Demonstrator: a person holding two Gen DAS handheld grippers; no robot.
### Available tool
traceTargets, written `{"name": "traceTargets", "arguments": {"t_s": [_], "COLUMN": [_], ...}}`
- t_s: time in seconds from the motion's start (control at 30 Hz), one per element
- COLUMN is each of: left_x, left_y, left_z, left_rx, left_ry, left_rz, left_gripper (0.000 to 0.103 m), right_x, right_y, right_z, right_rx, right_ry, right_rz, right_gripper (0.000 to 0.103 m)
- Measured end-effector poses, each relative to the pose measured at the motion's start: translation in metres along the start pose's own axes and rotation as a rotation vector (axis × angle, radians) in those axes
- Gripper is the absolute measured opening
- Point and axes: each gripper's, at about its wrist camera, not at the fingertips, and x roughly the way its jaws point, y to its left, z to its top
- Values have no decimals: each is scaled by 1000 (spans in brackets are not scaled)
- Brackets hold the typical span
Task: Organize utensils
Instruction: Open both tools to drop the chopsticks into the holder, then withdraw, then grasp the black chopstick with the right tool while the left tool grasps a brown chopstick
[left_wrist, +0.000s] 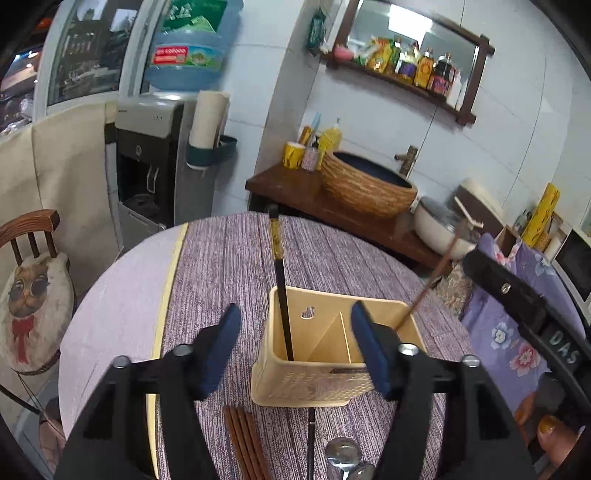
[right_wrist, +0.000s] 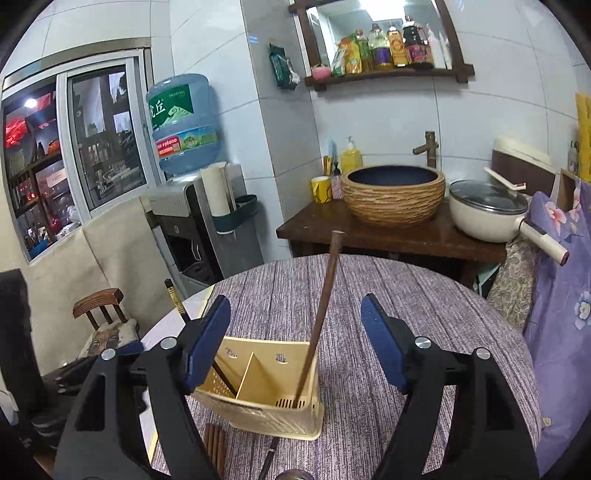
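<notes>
From the left wrist camera, the left claw (left_wrist: 295, 345) stands wide open with nothing between its blue pads (left_wrist: 221, 343); the cream holder (left_wrist: 306, 384) sits on the purple table (left_wrist: 229, 258) just ahead of and between the fingers, its divider splitting it into compartments; a black chopstick (left_wrist: 281, 295) stands in the left compartment, leaning away from the claw, and a brown chopstick (left_wrist: 424, 291) rises out of the right side, its lower end hidden behind the right finger; below the holder, close under the claw, lie a bundle of brown chopsticks (left_wrist: 245, 443), a second black chopstick (left_wrist: 311, 443) and a spoon (left_wrist: 343, 454); the right claw's black arm (left_wrist: 517, 299) reaches in from the far right

From the right wrist camera, the right claw (right_wrist: 295, 343) is also spread wide and grips nothing; the holder (right_wrist: 266, 398) stands between its fingers, nearer the left one, whose pad overlaps the holder's left rim in the picture, though I cannot tell if they touch; the brown chopstick (right_wrist: 321, 314) stands tilted in the right compartment, apart from both pads; the black chopstick (right_wrist: 177, 299) pokes out beyond the left finger; the brown bundle (right_wrist: 215, 446) and a dark stick (right_wrist: 267, 458) lie in front of the holder, low between the fingers; a basket-like basin (right_wrist: 393, 195) and a white pot (right_wrist: 487, 210) stand on the wooden bench (right_wrist: 369, 236) well beyond the table
</notes>
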Motion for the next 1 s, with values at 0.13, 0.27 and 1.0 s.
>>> {"name": "traceTargets", "arguments": {"t_s": [0.13,0.27,1.0], "left_x": [-20,-30,-7], "left_y": [6,20,57], "left_z": [-17,-40,-163], "left_rx": [20,5,7], "left_ry": [-22,-14,248], "left_rz": [8,14,101], "left_gripper": [75,83,70], "right_x": [-16,-29,-12], "right_y": [-1,-3,-33], "right_z": [-20,-45,-212], "right_rx": [-11,-22,180], "right_ry": [-2,20,446], "right_rz": [-1,-12,57], "right_gripper": [73,79,54]}}
